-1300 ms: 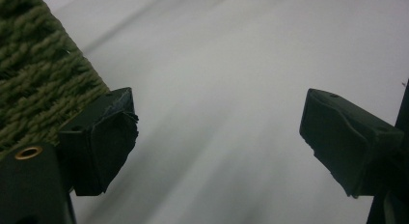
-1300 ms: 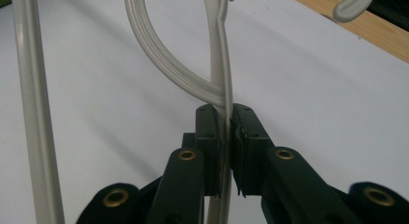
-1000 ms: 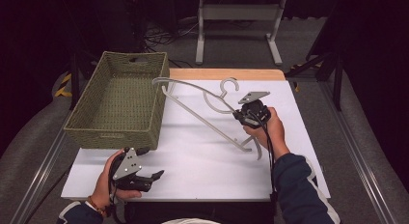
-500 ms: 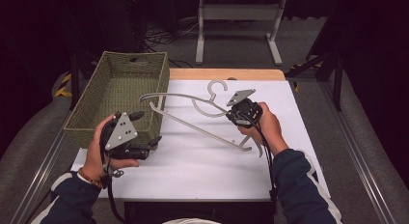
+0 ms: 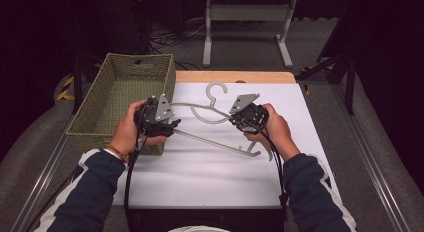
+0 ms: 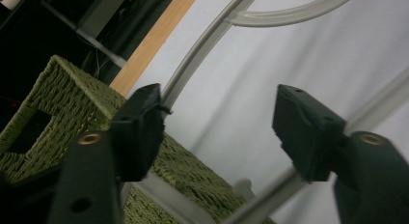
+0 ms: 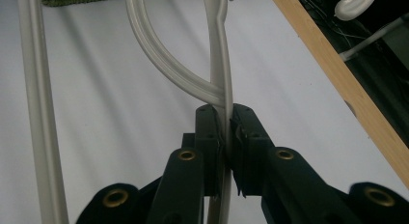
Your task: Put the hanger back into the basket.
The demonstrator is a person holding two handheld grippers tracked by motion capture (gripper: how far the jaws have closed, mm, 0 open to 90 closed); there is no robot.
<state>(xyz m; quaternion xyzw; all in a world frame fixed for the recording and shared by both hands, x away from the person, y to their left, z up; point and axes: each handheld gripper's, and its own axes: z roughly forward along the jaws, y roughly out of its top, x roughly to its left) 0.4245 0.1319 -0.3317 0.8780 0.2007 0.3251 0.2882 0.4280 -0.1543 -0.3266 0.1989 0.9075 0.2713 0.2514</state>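
jaws of my right gripper point(image 7: 225, 137) clamp the grey hanger point(image 5: 212, 126) above the tabletop point(image 5: 210, 182) to steady it; left gripper point(image 6: 217, 132) jaws, just closing, stand half open around its arm, by the basket point(image 5: 100, 122).

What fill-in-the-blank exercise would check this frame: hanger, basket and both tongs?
1. The right tongs are shut on the grey ____.
2. The woven basket beside the left tongs is ____ in colour.
3. The left tongs' jaws, which have just been closing, stand ____ around the hanger's corner, with no pad pressing on it.

Missing words: hanger; green; open
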